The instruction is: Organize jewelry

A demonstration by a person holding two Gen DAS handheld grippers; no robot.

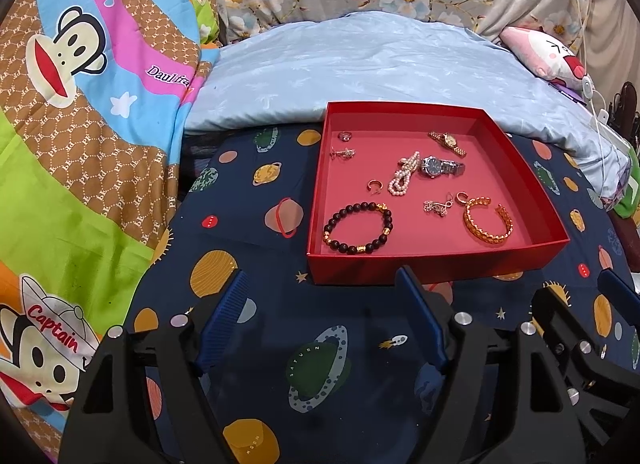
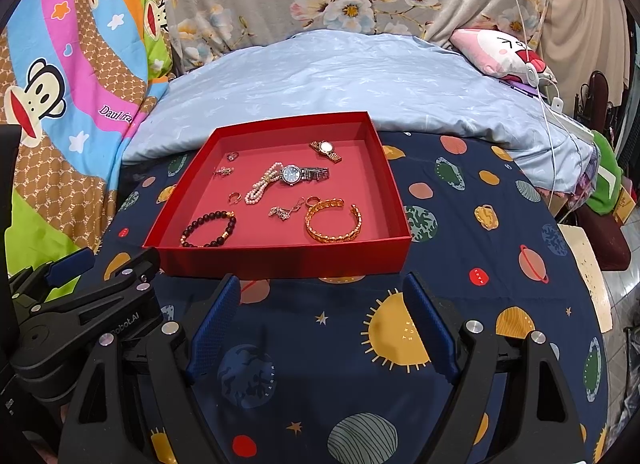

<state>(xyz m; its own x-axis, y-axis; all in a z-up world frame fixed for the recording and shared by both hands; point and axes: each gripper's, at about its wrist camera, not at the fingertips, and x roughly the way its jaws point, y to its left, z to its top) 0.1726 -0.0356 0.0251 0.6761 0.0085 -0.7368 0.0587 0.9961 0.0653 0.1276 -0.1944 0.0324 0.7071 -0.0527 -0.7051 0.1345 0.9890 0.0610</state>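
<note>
All jewelry lies in red box (image 2: 280,260) on bed; both grippers (image 1: 320,320) (image 2: 322,324) near, jaws released, empty. Sorted or awaiting sorting: unclear.

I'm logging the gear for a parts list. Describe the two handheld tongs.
Both the left tongs and the right tongs have matte black plastic frames with triangular cutouts and round silver bolts. Their fingers carry ribbed dark blue pads. White lettering ending "bot.AI" marks the left one's body in the right view. No cables or sleeves show.
</note>
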